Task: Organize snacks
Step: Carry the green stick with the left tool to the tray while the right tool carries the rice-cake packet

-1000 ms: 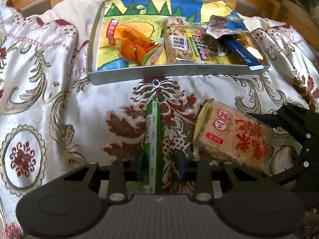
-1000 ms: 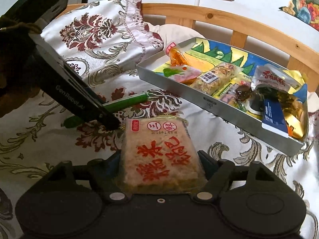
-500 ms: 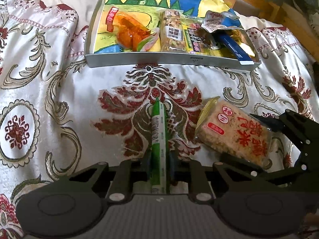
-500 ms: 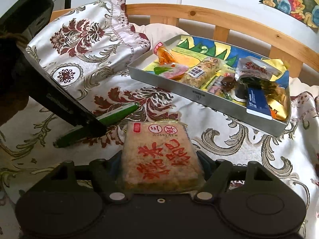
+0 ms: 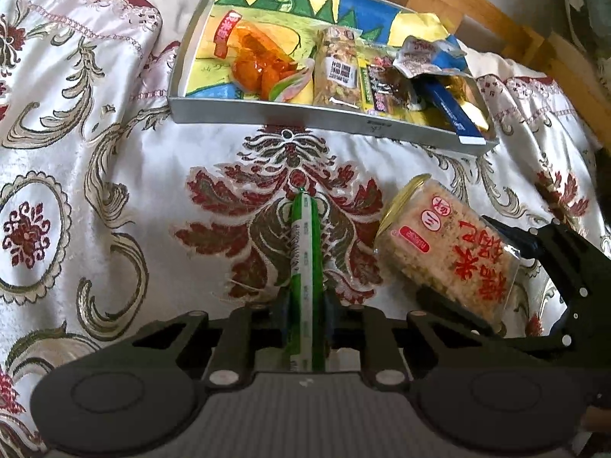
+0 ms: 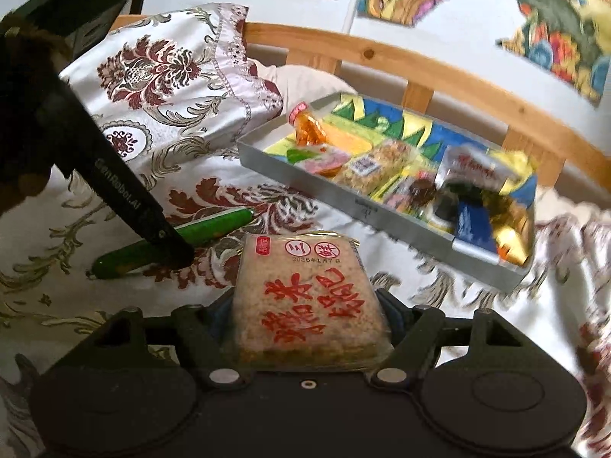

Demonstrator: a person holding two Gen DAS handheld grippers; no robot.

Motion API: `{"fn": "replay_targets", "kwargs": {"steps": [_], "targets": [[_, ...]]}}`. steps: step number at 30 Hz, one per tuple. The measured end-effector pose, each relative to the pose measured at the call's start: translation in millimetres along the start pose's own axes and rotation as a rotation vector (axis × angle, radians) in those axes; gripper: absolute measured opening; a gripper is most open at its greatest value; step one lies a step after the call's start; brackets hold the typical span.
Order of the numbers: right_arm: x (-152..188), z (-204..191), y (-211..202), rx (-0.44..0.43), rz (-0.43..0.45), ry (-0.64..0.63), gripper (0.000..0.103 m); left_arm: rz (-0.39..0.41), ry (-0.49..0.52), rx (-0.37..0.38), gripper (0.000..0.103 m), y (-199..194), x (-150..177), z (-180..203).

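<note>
My left gripper [image 5: 304,311] is shut on a long green snack stick [image 5: 303,267], held just above the patterned bedspread; the stick also shows in the right wrist view [image 6: 183,238]. My right gripper [image 6: 309,320] is shut on a clear pack of rice crackers with red lettering [image 6: 305,294], held above the bedspread; the pack shows at the right of the left wrist view [image 5: 450,252]. A grey tray with a painted floor [image 5: 267,112] lies farther back, holding several wrapped snacks.
A patterned pillow [image 6: 172,72] lies left of the tray [image 6: 336,194]. A wooden bed rail [image 6: 420,65] runs behind it. The tray's left part [image 5: 202,68] holds an orange snack bag [image 5: 256,57].
Both grippers have risen and drawn back from the tray with their snacks. The left gripper closed on the green stick.
</note>
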State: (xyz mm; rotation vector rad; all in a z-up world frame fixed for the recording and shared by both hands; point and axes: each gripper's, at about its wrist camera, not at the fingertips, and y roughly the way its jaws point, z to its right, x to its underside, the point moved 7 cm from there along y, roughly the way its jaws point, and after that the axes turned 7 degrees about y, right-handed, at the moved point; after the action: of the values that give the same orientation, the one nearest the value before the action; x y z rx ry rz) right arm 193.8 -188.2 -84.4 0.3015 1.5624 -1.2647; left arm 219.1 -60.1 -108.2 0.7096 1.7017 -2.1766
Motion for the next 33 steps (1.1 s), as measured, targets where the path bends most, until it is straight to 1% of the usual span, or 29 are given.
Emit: {"fn": "replay_targets", "kwargs": {"steps": [6,15,20,24,28,33], "targets": [[-4,2,-2,0.038,0.041,-0.046,0.075,0.031,-0.018,0.021,0.019,-6,-5,10],[-9,11,-2,0.075,0.080,-0.027,0.075,0.082,-0.058,0.026,0.019,-10,-15,12],[-10,14,-1,0.088,0.092,-0.017,0.075,0.097,-0.070,0.019,0.019,-14,-21,9],[-14,15,-5,0.094,0.106,0.006,0.075,0.142,-0.070,0.003,0.019,-24,-32,6],[-24,19,-11,0.107,0.140,0.012,0.075,0.180,-0.093,-0.012,0.019,-32,-47,-3],[-45,29,-7,0.118,0.166,0.041,0.075,0.241,-0.092,-0.032,0.019,-42,-80,-19]]}}
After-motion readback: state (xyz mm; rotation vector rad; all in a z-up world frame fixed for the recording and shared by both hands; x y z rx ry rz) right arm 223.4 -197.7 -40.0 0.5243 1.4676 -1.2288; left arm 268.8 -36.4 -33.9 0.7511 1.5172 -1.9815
